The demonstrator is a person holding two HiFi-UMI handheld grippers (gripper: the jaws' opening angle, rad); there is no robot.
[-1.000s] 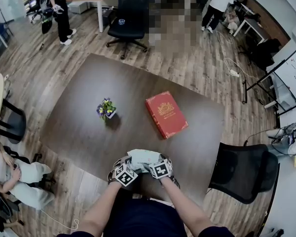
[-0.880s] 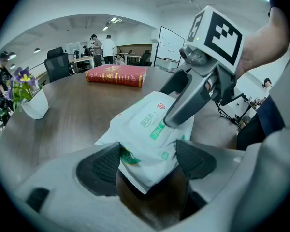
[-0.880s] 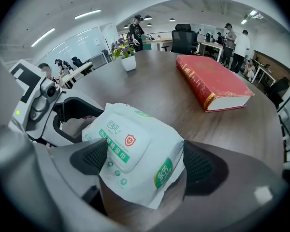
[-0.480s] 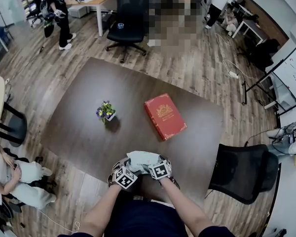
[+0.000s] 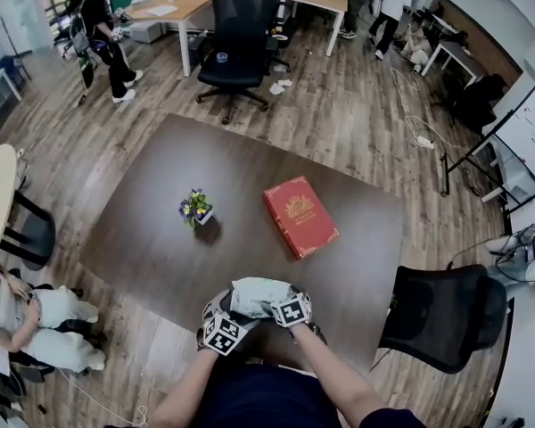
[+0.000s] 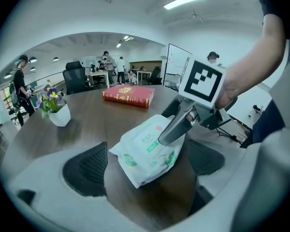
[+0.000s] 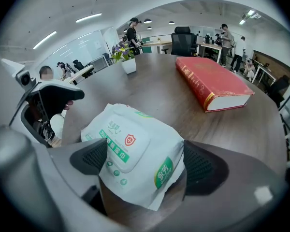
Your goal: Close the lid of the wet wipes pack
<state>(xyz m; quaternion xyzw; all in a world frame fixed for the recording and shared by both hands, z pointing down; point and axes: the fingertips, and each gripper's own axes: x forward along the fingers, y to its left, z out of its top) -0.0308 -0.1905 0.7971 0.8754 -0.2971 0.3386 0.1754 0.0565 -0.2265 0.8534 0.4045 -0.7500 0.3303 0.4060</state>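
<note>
The wet wipes pack [image 5: 260,294] is white with green print and lies at the near edge of the table. Its rounded lid [image 7: 126,145] lies flat on top. My right gripper [image 5: 285,303] is shut on the pack, with its pads [image 7: 202,167] pressing the two sides. My left gripper [image 5: 225,317] hovers just above and to the left of the pack. Its jaws are opening and its pads [image 6: 86,169] touch nothing. In the left gripper view the pack [image 6: 144,154] lies ahead of those jaws, with a right gripper finger [image 6: 176,127] clamped on it.
On the brown table [image 5: 152,239] lie a red book [image 5: 300,216] and a small white pot of flowers [image 5: 195,208]. A black chair [image 5: 441,315] stands at the right. A person [image 5: 36,321] sits at the left. More chairs, desks and people are far off.
My left gripper has drawn back a little from the pack toward me. The right gripper and the pack have stayed where they were.
</note>
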